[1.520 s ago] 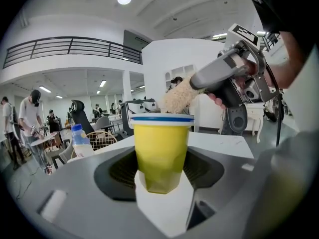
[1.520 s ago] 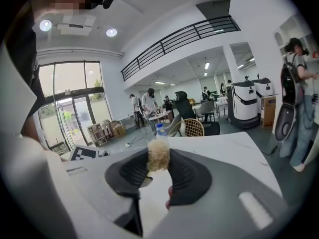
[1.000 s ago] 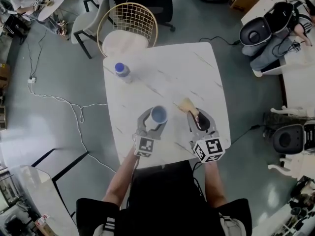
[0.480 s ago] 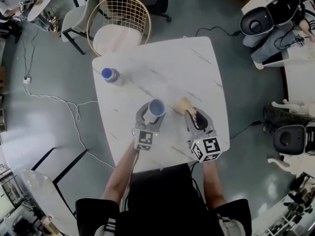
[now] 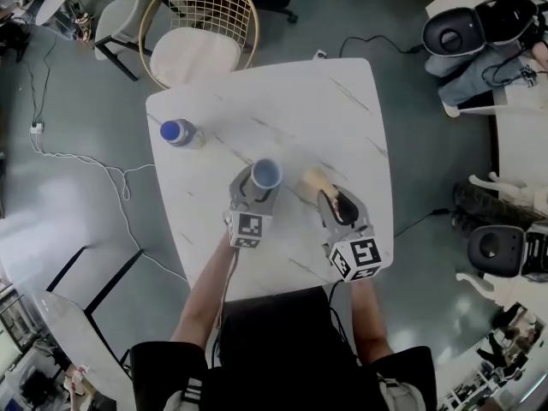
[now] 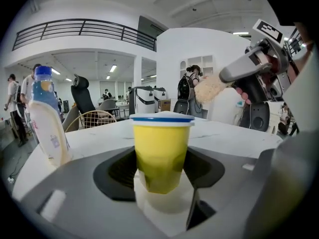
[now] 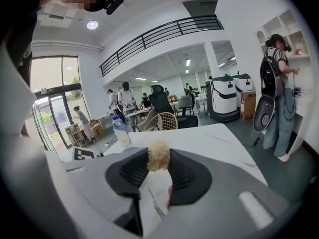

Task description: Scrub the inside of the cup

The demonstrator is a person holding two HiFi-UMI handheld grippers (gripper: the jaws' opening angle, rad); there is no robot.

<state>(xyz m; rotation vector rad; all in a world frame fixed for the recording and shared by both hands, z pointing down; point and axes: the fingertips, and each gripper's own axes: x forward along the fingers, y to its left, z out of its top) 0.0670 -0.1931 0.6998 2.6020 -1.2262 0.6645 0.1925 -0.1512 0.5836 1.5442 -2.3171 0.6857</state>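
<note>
At the near edge of the white marbled table (image 5: 342, 118), the left gripper (image 5: 259, 187) is clamped on the cup (image 6: 161, 153). The left gripper view shows both jaws pressed against the lower sides of the yellow cup. The cup stands upright, and its blue rim and open mouth face up. Whether its base touches the tabletop cannot be told.

Just to its right, the right gripper (image 5: 336, 205) has its jaws closed on a tan, fibrous scrubber (image 7: 158, 158). The scrubber sticks out past the jaw tips. In the head view the scrubber is near the cup on its right side but apart from it. In the left gripper view it sits higher than the rim and off to the right, not inside the cup. Bare forearms run back from both grippers to the person's black clothing at the bottom of the head view.

Further out, a bottle (image 5: 178, 133) with a blue cap stands upright near the table's far left corner, well apart from the cup. Beyond the far edge is a wire-backed chair (image 5: 199, 24) with a pale round seat. A cable (image 5: 111, 174) trails over the grey floor to the left. Both gripper views show people standing in the room behind.
</note>
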